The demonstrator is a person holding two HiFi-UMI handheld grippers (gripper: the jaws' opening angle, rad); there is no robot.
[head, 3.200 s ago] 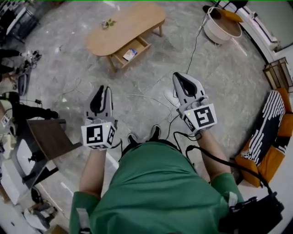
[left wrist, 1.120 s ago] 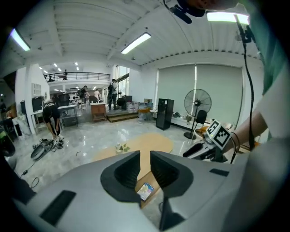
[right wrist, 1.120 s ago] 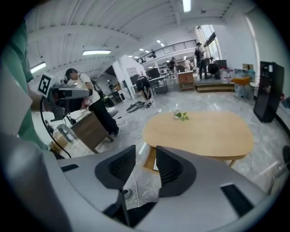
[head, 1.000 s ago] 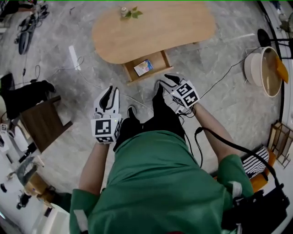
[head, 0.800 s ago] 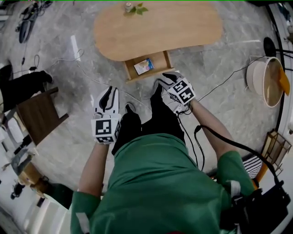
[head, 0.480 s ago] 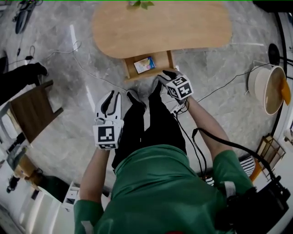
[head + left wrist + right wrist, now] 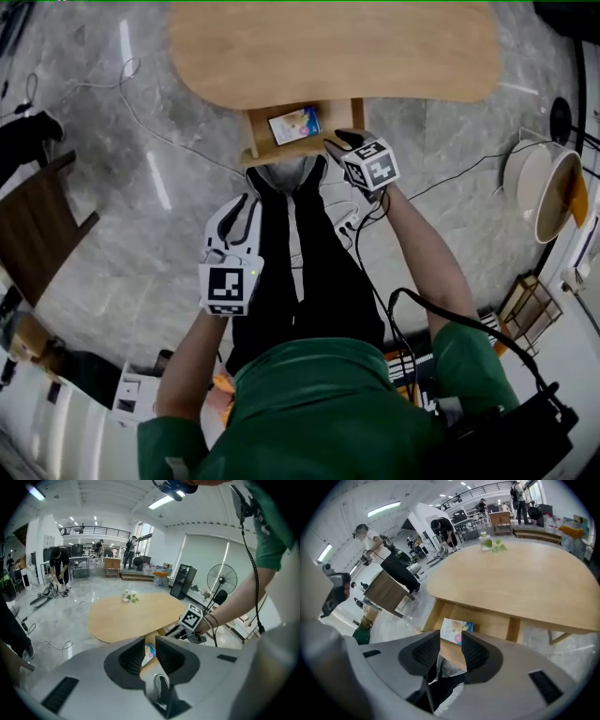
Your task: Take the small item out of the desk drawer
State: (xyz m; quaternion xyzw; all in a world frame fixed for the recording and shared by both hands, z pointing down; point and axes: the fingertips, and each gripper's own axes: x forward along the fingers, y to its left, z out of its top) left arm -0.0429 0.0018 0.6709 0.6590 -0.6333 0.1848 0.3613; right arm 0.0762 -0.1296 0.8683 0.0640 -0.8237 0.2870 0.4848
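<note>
I hold the right gripper (image 7: 339, 141) out ahead of me on an almost straight arm. The forearm runs up from my right shoulder, past my right thigh, and the wrist turns inward so the jaws aim at the open drawer (image 7: 253, 142). The tips hang just beside the drawer's front right corner; I cannot tell whether they touch the wood. In the right gripper view the claw stands moderately open with nothing between the pads.

Past the tips I see the small item (image 7: 293, 125), a flat pale packet with a blue edge. It lies flat on the drawer floor, near the gripper but apart from it. The drawer is pulled out toward me from under the near edge of the wooden table (image 7: 328, 56).

My left arm is bent, elbow tucked back at my side, forearm lying along the outside of my left thigh. The left gripper (image 7: 239, 202) sits beside my legs (image 7: 300, 253), pointing forward at the drawer but well short of it. Its marker cube faces up toward my head. In the left gripper view that claw shows only a narrow slit between the pads and holds nothing; the packet shows through the gap, far beyond the tips.
</note>
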